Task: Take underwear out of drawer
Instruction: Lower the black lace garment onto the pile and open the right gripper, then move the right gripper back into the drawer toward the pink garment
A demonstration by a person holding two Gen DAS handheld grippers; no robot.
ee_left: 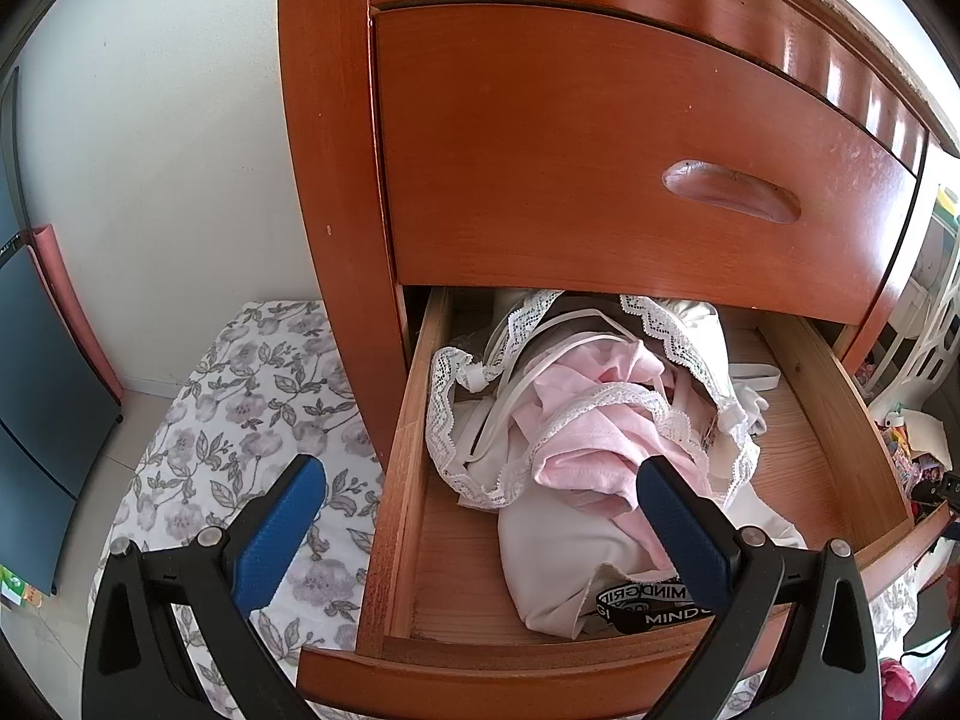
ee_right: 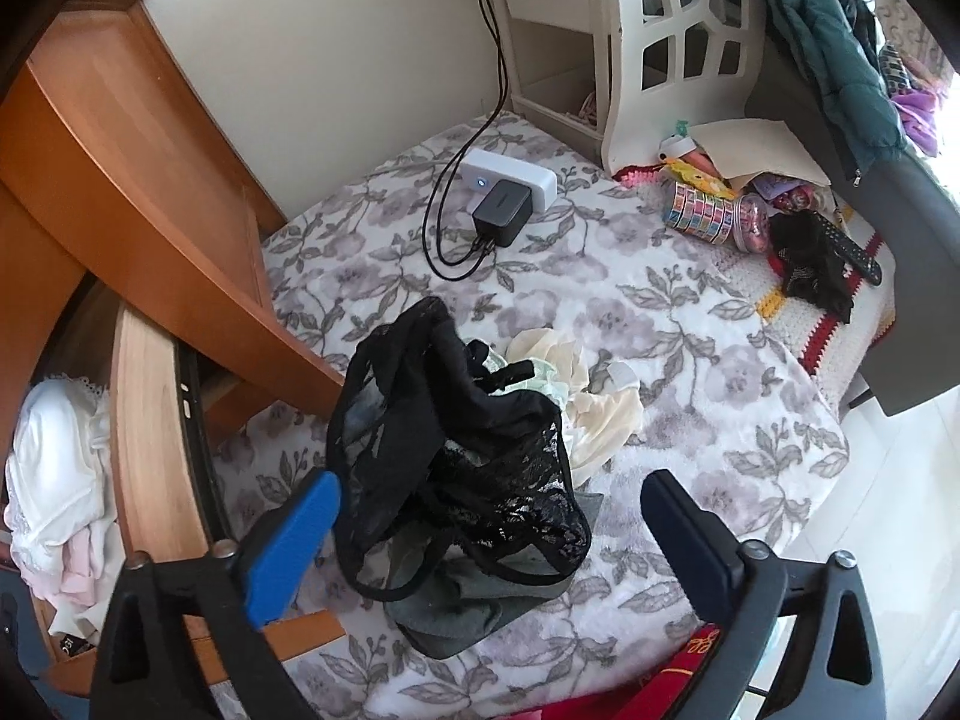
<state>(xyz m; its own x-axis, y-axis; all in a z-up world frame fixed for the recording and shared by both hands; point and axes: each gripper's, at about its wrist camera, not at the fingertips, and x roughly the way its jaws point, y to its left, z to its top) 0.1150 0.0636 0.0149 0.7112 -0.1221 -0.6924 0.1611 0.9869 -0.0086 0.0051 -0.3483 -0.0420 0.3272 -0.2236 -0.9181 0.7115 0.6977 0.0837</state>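
Observation:
The lower wooden drawer (ee_left: 420, 480) stands pulled out, holding a heap of underwear: a pink lace-trimmed piece (ee_left: 588, 438) on top, white lace pieces (ee_left: 456, 420) and a pale garment (ee_left: 552, 558). My left gripper (ee_left: 480, 501) hovers open above the drawer's front, its right finger over the pink piece. In the right wrist view, black lace underwear (ee_right: 456, 462) lies in a pile with cream (ee_right: 600, 408) and grey (ee_right: 468, 600) pieces on the floral blanket (ee_right: 690, 360). My right gripper (ee_right: 489, 516) is open just above that pile, holding nothing. The drawer's side (ee_right: 144, 438) shows at left.
The closed upper drawer (ee_left: 600, 150) with a recessed handle sits above. A white power strip (ee_right: 510, 180) with a black charger and cables lies on the blanket. Toys and tape rolls (ee_right: 708, 210), a remote (ee_right: 852, 258) and a white shelf (ee_right: 678, 30) crowd the far right.

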